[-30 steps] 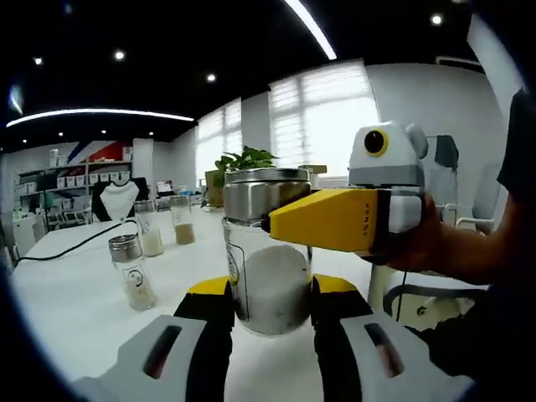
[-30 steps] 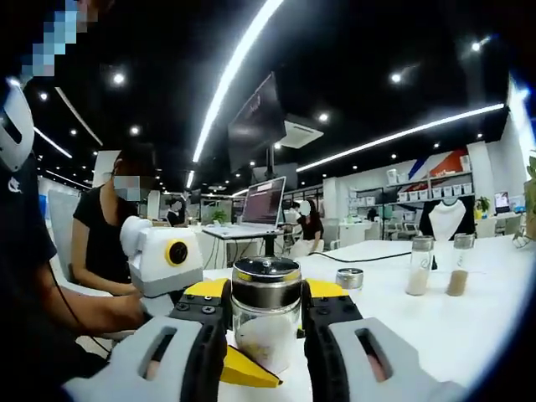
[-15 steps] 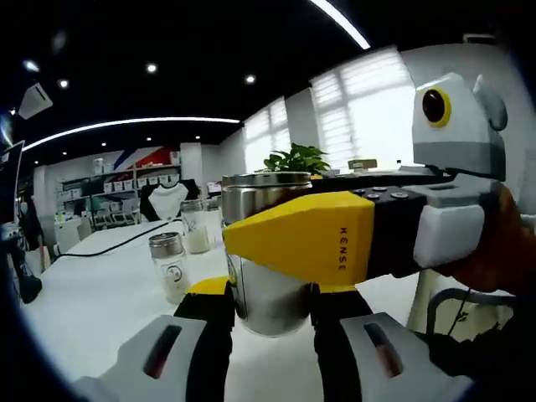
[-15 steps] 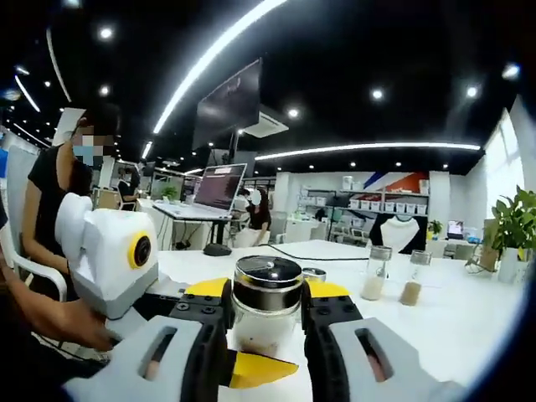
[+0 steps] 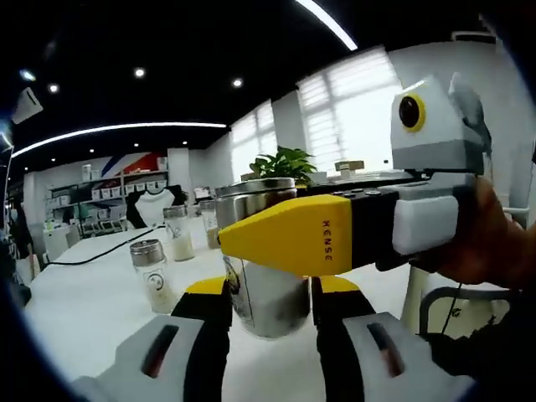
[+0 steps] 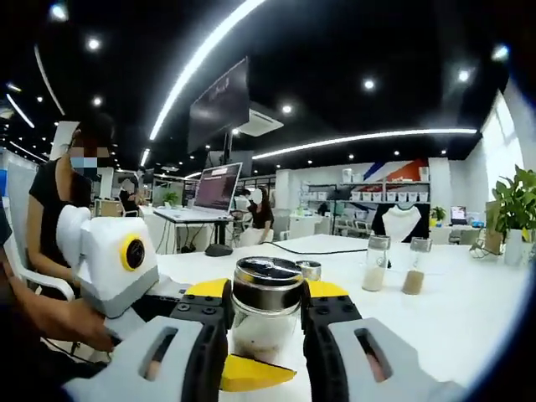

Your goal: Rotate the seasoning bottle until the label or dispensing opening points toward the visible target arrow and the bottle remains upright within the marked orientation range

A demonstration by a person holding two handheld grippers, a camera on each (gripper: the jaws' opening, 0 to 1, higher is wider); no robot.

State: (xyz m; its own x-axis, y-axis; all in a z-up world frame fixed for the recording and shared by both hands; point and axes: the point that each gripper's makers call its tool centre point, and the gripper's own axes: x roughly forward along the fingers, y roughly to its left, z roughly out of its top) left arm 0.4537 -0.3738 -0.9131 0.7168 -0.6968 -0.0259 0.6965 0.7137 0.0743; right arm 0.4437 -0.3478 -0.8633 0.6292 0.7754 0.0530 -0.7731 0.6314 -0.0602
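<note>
Seasoning bottle (image 6: 265, 314) clamped for turning.
Left gripper (image 5: 270, 314) steadies its base; right gripper (image 6: 264, 322) grasps beneath its lid.

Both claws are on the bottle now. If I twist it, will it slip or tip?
Bottle looks like smooth glass with a metal lid, so it may slip in the claws. It seems under half full, probably light. The right claw grips high and the left claw low, so tipping seems unlikely.

Right tool (image 5: 251, 234) hides seasoning bottle (image 5: 266, 289) label.
</note>
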